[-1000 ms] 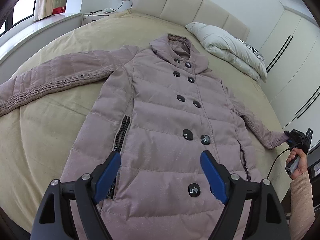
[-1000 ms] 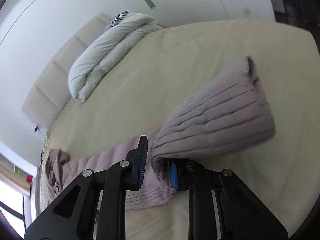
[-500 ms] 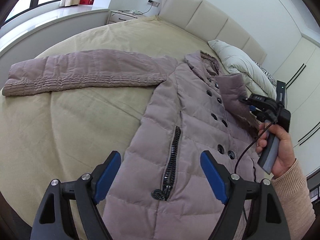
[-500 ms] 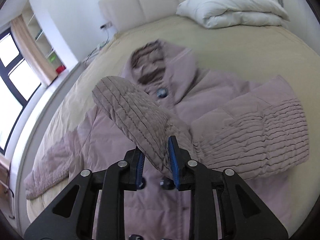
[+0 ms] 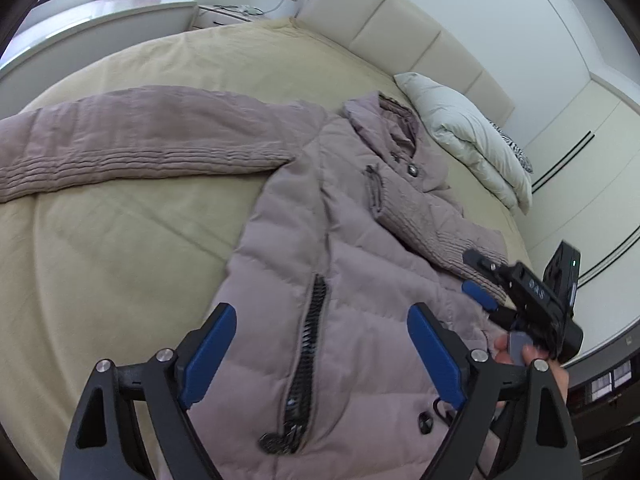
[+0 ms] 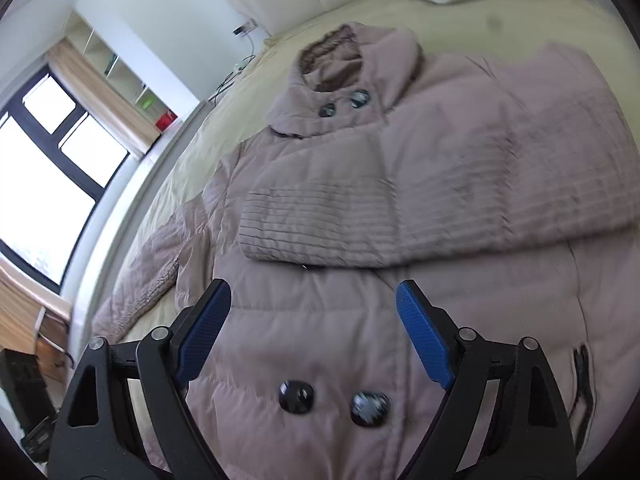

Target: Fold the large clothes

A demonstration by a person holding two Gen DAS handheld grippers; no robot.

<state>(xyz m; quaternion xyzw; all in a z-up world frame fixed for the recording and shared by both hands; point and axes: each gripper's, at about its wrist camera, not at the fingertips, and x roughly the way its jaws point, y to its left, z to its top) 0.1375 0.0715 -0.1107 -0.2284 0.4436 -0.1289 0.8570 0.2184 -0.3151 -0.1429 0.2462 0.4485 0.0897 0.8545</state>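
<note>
Coat lies flat on the bed below both sets of opening, empty jaws, its near sleeve folded ahead of the right gripper, so the outstretched sleeve, left of the left gripper, is best gripped at its cuff.

Home bedroom, bed, pillow, padded headboard
</note>
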